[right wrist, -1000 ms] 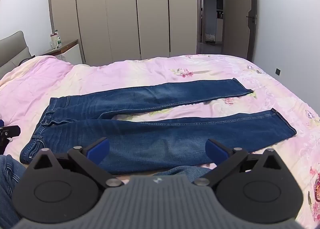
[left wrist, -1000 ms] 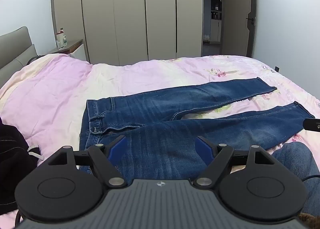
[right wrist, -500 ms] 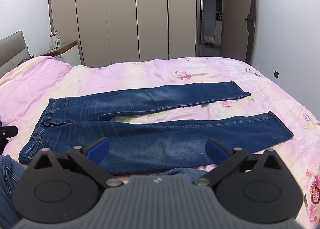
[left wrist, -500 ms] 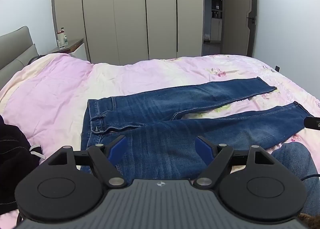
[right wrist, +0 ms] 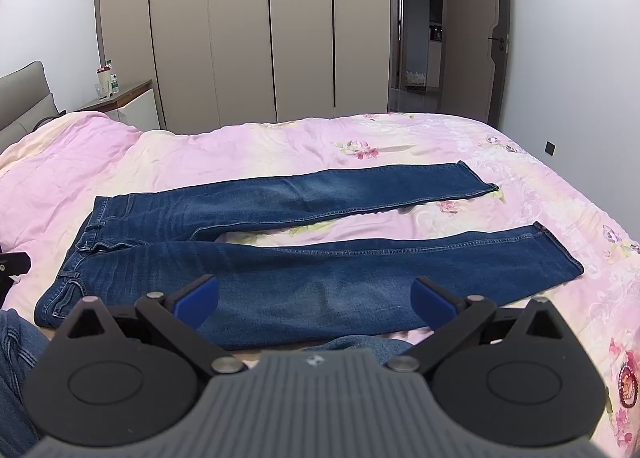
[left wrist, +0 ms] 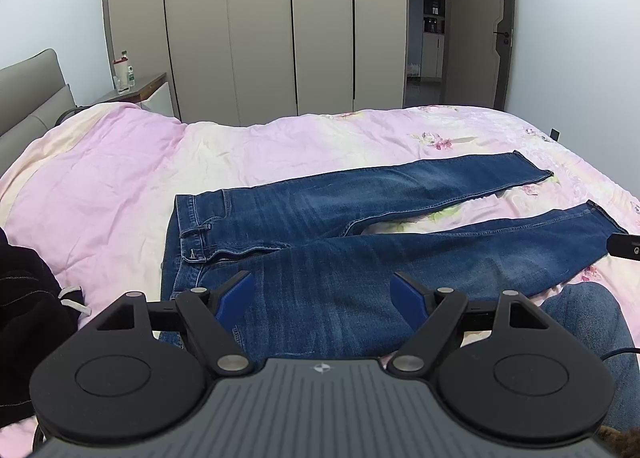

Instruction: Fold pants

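Blue jeans (left wrist: pixel 320 225) lie flat on the pink bed, waistband at the left, both legs spread apart to the right. They also show in the right wrist view (right wrist: pixel 304 254). My left gripper (left wrist: pixel 324 292) is open and empty, held above the near thigh, close to the waistband. My right gripper (right wrist: pixel 316 296) is open and empty, above the middle of the near leg. The near leg's hem (right wrist: pixel 560 254) lies to the right.
A pink floral duvet (right wrist: pixel 280 145) covers the bed. A dark garment (left wrist: pixel 24 306) lies at the left edge. The person's denim-clad knee (left wrist: pixel 584 314) is at the near right. Wardrobe doors (left wrist: pixel 280 29), a nightstand (left wrist: pixel 136 85) and an open door (right wrist: pixel 416 37) stand beyond.
Both grippers have lifted slightly and the views have shifted a little; the jeans lie as before. Both jaws stay open.
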